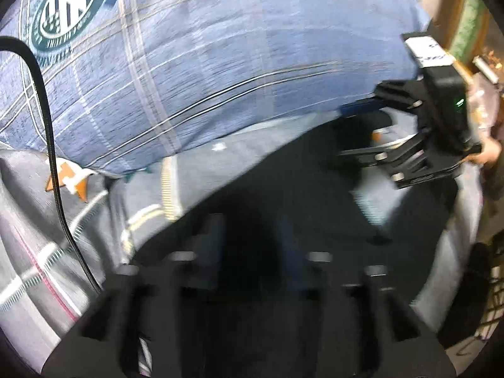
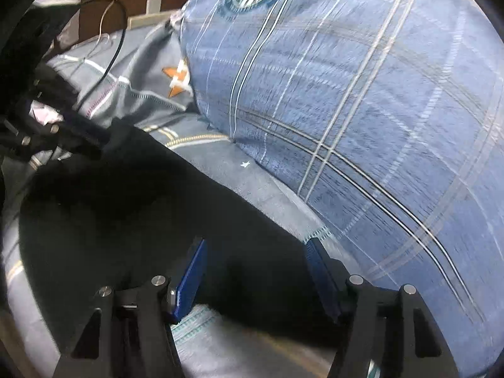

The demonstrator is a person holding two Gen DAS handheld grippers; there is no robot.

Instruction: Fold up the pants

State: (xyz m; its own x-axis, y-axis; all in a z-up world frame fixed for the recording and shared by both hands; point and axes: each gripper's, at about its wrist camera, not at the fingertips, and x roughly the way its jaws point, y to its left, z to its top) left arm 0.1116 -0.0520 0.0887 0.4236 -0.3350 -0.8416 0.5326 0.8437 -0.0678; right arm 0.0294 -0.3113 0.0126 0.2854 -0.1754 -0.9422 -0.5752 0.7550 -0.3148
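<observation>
Both my grippers, left (image 1: 252, 245) and right (image 2: 255, 271), have fingers parted and empty over the black pants (image 2: 132, 208): soft, limp, grab by an edge.

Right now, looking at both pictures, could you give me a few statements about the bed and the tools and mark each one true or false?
1. The pants on the bed are white. False: they are dark, almost black.
2. A blue checked pillow lies beside the pants. True.
3. The right tool is clamped on the pillow. False: its blue pads stand apart with nothing pinched between them.
4. A thin black cable runs across the bedding. True.
5. The left tool grips a folded towel. False: no towel shows, and its fingers stand apart above the dark pants.
</observation>
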